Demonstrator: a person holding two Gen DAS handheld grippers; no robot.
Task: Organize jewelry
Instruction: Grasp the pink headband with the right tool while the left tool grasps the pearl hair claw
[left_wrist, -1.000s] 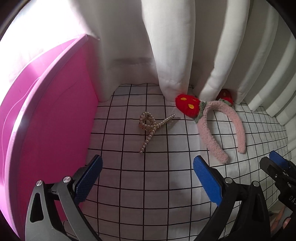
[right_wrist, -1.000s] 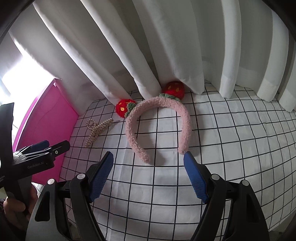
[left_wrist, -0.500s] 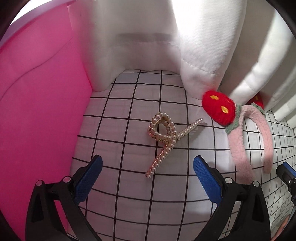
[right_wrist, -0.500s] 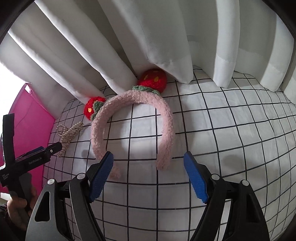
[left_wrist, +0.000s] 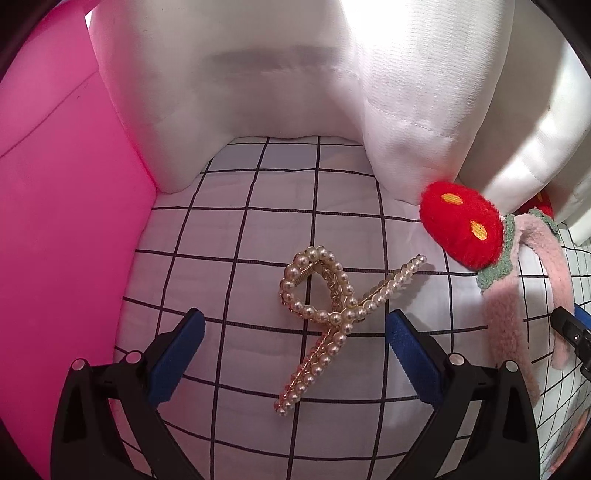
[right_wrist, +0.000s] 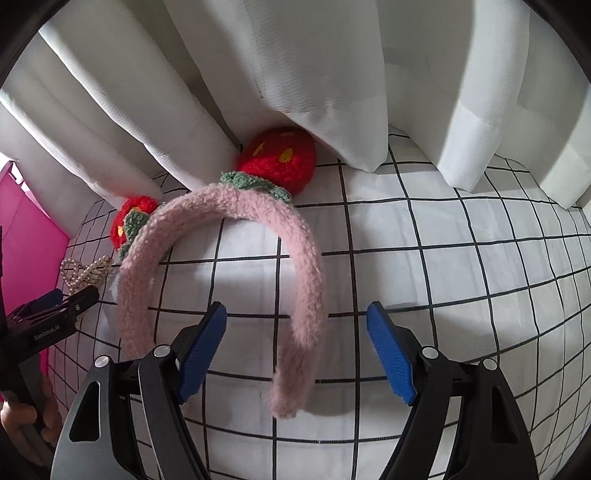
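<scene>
Left wrist: the left gripper (left_wrist: 293, 341) hangs over the pearl clip (left_wrist: 327, 314) with jaws wide and empty — the clip's stem lies between the pads, lined up for a pinch. Right wrist: the right gripper (right_wrist: 296, 350) stands just as wide, straddling one leg of the headband (right_wrist: 301, 280) on the cloth (right_wrist: 461, 266) — nothing gripped.

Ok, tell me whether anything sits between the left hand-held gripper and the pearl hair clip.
Nothing visible does. The left hand-held gripper stands open right over the pearl hair clip, whose lower end lies between the fingers. The fuzzy pink headband lies off to the clip's right, clear of it.
</scene>
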